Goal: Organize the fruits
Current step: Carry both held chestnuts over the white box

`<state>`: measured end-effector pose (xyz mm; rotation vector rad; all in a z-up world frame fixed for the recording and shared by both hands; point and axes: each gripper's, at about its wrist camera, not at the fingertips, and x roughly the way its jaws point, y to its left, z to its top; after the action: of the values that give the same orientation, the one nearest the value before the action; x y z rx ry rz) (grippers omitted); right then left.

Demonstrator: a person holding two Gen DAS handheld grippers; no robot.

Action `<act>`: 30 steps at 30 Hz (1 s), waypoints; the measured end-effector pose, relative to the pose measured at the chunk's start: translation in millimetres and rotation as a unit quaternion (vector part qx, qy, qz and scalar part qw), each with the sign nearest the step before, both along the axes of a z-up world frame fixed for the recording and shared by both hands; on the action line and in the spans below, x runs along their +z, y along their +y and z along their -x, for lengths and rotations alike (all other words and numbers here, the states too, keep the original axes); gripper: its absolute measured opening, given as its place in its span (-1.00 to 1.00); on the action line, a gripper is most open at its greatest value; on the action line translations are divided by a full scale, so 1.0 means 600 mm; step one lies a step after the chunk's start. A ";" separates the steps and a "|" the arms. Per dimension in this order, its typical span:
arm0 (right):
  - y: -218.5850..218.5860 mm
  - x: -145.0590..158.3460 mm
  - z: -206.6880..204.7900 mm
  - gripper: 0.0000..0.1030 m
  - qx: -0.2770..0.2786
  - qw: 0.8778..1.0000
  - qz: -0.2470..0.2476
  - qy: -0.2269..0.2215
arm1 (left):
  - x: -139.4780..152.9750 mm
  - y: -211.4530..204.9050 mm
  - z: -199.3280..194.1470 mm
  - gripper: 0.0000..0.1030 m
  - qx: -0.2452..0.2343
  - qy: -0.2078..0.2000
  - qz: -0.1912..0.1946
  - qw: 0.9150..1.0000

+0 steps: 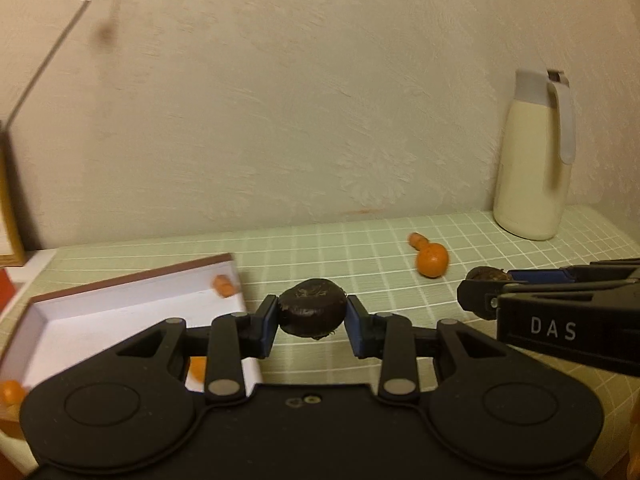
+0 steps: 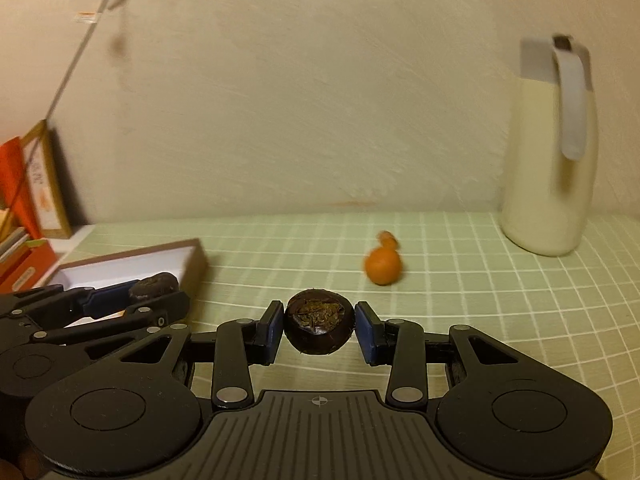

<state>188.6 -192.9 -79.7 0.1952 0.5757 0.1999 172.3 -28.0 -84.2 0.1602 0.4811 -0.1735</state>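
Observation:
My left gripper [image 1: 312, 318] is shut on a dark brown round fruit [image 1: 312, 312], held above the green checked tablecloth beside a white-lined brown box [image 1: 120, 312]. Small orange fruits [image 1: 224, 286] lie in the box. My right gripper [image 2: 319, 328] is shut on a second dark round fruit [image 2: 319, 326]. In the left wrist view the right gripper [image 1: 486, 280] comes in from the right with its fruit. In the right wrist view the left gripper [image 2: 154, 286] sits at the box [image 2: 192, 264]. An orange fruit [image 1: 431, 264] lies on the cloth; it also shows in the right wrist view [image 2: 382, 266], with a smaller orange piece [image 1: 418, 240] behind it.
A cream jug with a grey lid and handle [image 1: 532, 160] stands at the back right by the wall; it also shows in the right wrist view [image 2: 548, 152]. Orange folders and books [image 2: 28, 216] stand at the left. A thin cable [image 1: 52, 48] hangs along the wall.

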 end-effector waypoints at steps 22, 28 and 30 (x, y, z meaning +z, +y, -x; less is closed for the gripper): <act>0.207 0.056 0.032 -0.24 0.127 0.987 -0.022 -0.098 | 0.069 0.263 0.064 -0.49 0.183 -0.055 0.015 0.981; 0.249 0.048 0.019 -0.24 0.142 0.985 -0.016 -0.098 | 0.055 0.312 0.060 -0.49 0.216 -0.046 0.021 0.975; 0.256 0.044 0.011 -0.24 0.144 0.985 -0.016 -0.094 | 0.050 0.325 0.057 -0.49 0.222 -0.042 0.022 0.974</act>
<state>181.8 -39.1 -53.5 0.1216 0.4113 0.5022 138.2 166.9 -54.0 0.0145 0.4172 0.2602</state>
